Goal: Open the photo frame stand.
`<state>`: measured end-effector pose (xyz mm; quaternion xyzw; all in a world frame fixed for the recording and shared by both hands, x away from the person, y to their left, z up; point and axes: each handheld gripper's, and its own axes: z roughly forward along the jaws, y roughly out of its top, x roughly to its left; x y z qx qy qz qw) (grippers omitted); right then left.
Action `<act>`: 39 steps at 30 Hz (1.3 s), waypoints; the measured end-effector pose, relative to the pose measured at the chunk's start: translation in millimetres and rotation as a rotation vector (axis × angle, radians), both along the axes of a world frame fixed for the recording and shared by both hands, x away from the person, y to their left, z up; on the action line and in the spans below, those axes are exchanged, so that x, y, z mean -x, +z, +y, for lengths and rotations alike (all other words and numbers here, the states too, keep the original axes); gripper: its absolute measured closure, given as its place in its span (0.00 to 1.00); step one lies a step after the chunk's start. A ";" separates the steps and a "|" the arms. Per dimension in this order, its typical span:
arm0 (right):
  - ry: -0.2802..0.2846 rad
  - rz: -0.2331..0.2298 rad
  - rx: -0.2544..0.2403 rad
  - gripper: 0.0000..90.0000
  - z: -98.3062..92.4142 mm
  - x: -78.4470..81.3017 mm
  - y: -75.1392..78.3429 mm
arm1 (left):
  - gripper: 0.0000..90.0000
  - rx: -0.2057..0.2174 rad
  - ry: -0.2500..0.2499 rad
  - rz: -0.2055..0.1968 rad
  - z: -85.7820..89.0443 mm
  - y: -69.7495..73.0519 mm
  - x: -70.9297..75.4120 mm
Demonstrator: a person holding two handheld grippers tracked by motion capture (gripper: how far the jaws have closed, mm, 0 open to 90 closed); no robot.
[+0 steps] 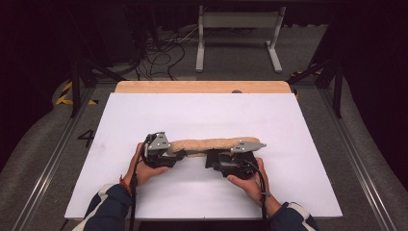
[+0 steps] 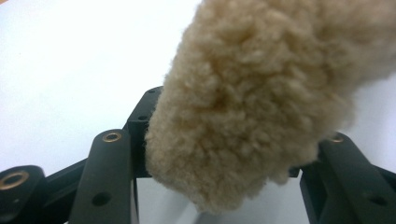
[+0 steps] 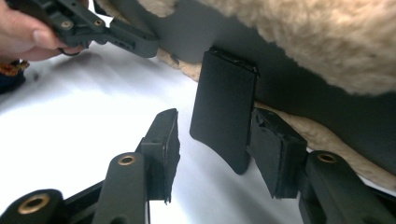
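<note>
1. Readable writing: just a "4" [image 1: 86, 138] painted on the floor left of the table; no brands or labels legible on the grippers or the fleece piece.
2. Fleece piece [image 1: 209, 144], tan and woolly with a dark backing, is lying lengthwise across the middle of the white table [image 1: 202, 113], stretching between both grippers.
3. L gripper [image 1: 169, 153] is sitting at the piece's left end; in the left gripper view the fleece end [image 2: 261, 102] is bulging between the jaws, pressing on the left one, w/ the jaws partway closed, clamping it.
4. R gripper [image 1: 222, 155] is sitting under the right half; in the right gripper view its jaws are standing apart around a black tab [image 3: 224, 112] hanging from the dark backing. The tab is lying against the right pad [image 3: 275, 154], clear gap to the left pad, so not gripping.
5. Surroundings: wooden strip [image 1: 202, 87] along the table's far edge, white metal stand [image 1: 239, 36] and loose cables [image 1: 159, 55] on the floor behind, yellow-black tape [image 1: 67, 96] far left.
6. Obstruction: fleece is hiding both grippers' fingertips in the high view.
</note>
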<state>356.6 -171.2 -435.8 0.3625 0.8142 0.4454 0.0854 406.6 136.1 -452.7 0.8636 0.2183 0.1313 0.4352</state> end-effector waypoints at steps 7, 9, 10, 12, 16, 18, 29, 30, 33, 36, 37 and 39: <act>0.032 -0.088 0.054 0.64 -11.3 14.7 9.9 | 0.51 -0.015 -0.015 0.008 1.9 1.9 1.5; 0.031 -0.100 0.054 0.66 -13.9 16.6 12.2 | 0.51 -0.016 -0.017 0.010 2.4 2.6 2.2; 0.028 -0.118 0.052 0.68 -19.9 20.9 17.9 | 0.50 -0.016 -0.016 0.012 3.3 3.4 3.2; 0.022 -0.131 0.060 0.71 -22.8 23.0 20.7 | 0.50 -0.016 -0.019 0.014 3.7 3.7 3.4; 0.001 -0.166 0.058 0.78 -36.9 28.2 28.9 | 0.45 -0.017 -0.027 0.017 5.1 5.0 5.3; -0.009 -0.163 0.045 0.80 -44.4 29.3 30.2 | 0.45 -0.017 -0.029 0.020 6.4 6.7 7.4; -0.072 -0.156 0.048 0.86 -77.9 35.6 28.8 | 0.35 0.044 -0.021 -0.013 18.7 19.4 21.3; -0.087 -0.188 0.086 0.83 -82.8 37.5 28.5 | 0.34 0.042 -0.023 -0.024 18.2 21.0 22.3; -0.106 -0.226 0.123 0.80 -86.8 39.0 29.0 | 0.32 0.040 -0.022 -0.024 16.4 21.7 23.3; -0.134 -0.237 0.127 0.77 -95.6 38.8 29.5 | 0.31 0.047 -0.024 -0.025 16.3 23.1 24.4; -0.147 -0.242 0.120 0.76 -98.2 38.2 30.2 | 0.31 0.052 -0.025 -0.026 16.6 24.0 24.8; -0.156 -0.247 0.093 0.76 -101.8 37.9 32.3 | 0.31 0.065 -0.024 -0.026 17.0 25.9 26.1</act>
